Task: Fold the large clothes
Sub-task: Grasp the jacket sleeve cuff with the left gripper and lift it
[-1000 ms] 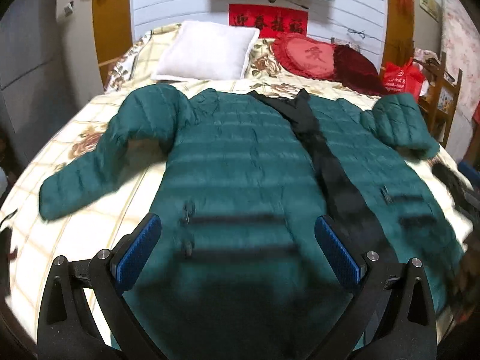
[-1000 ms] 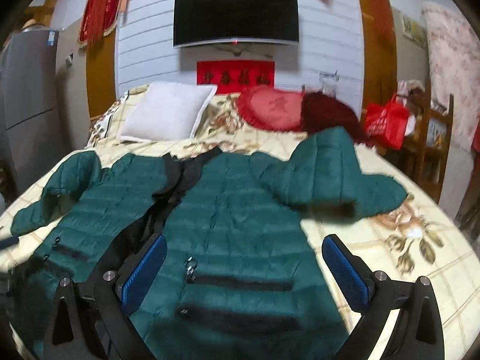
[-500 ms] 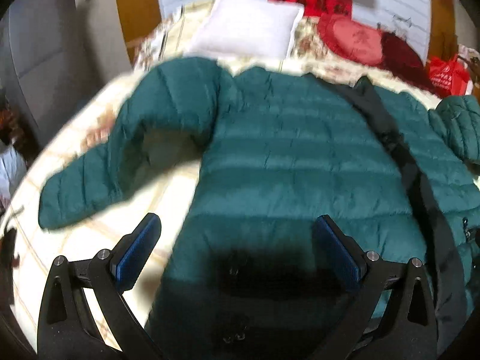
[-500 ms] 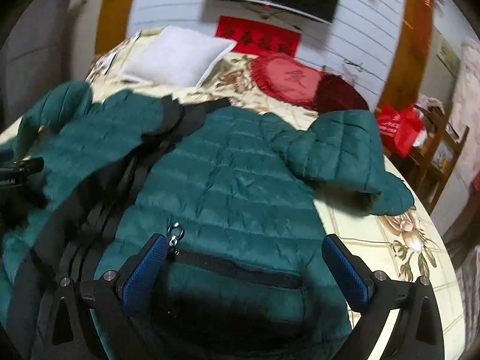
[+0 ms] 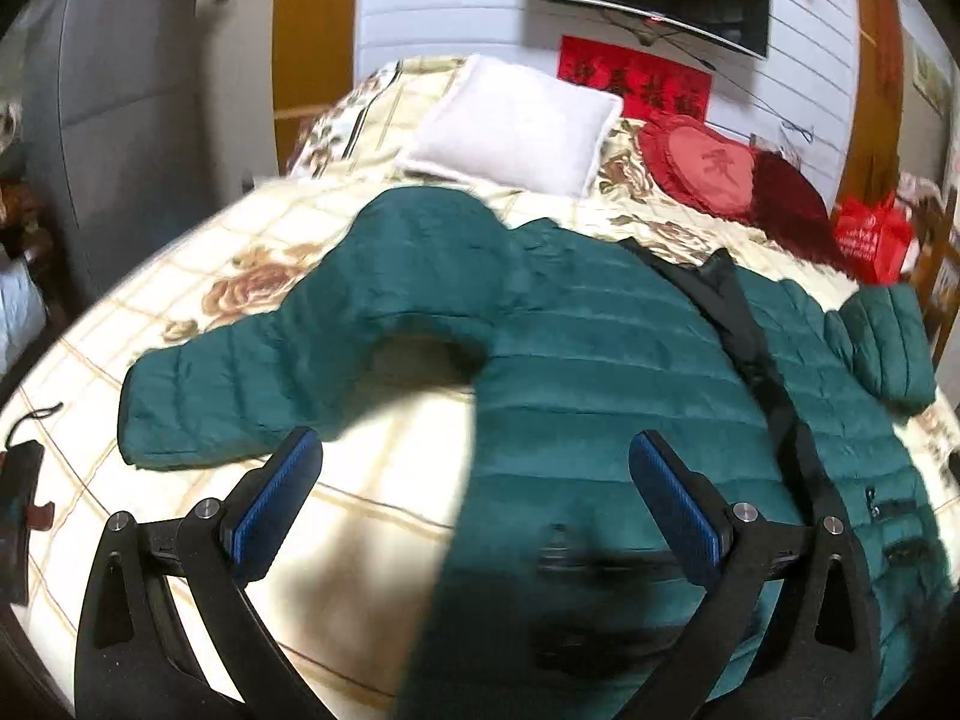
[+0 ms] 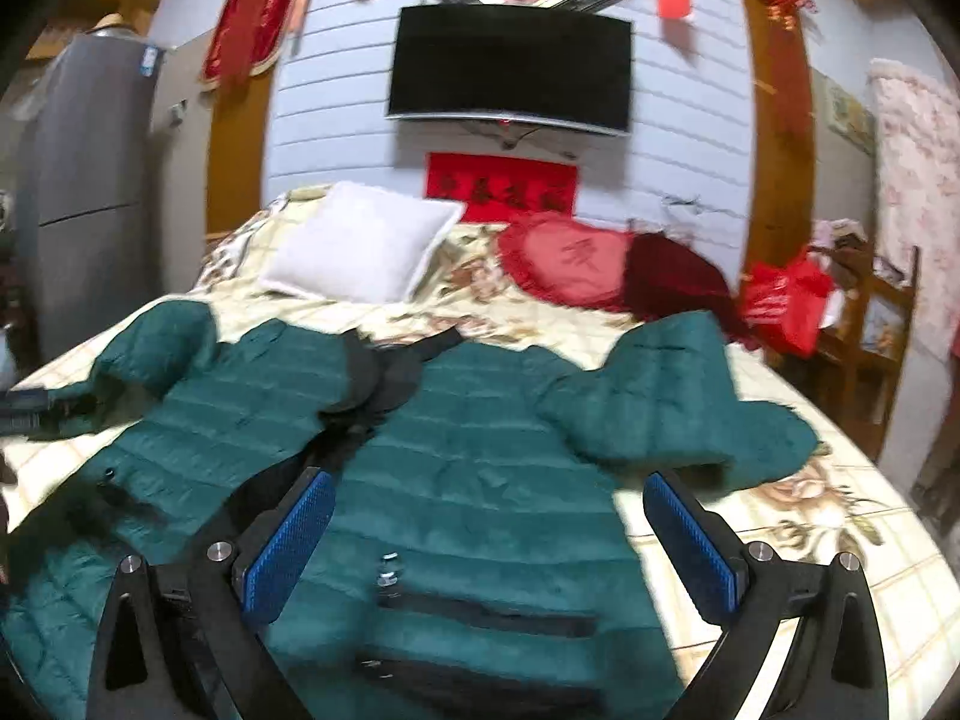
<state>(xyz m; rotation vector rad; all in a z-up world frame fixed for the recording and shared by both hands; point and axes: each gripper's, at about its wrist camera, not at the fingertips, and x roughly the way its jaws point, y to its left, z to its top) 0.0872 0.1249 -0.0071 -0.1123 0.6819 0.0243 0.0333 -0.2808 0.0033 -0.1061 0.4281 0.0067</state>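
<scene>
A dark green quilted jacket [image 5: 600, 372] lies face up and spread out on the bed, its black front placket [image 5: 750, 348] running down the middle. Its left sleeve [image 5: 252, 384] stretches out over the bedspread. My left gripper [image 5: 474, 480] is open and empty, hovering over the jacket's left edge and armpit. In the right wrist view the jacket [image 6: 468, 480] fills the foreground, and its right sleeve [image 6: 678, 408] lies bent on the bed. My right gripper [image 6: 486, 528] is open and empty above the right front panel, near a zip pocket [image 6: 486, 606].
The floral bedspread [image 5: 372, 516] carries a white pillow [image 5: 516, 126] and red cushions [image 5: 714, 168] at the head. A red bag [image 6: 786, 300] and a wooden chair [image 6: 876, 324] stand at the right. A dark device [image 5: 18, 504] lies at the bed's left edge.
My left gripper has moved left, from over the jacket's body to its left edge near the sleeve. My right gripper's view has tilted up and pulled back a little. Both stayed open.
</scene>
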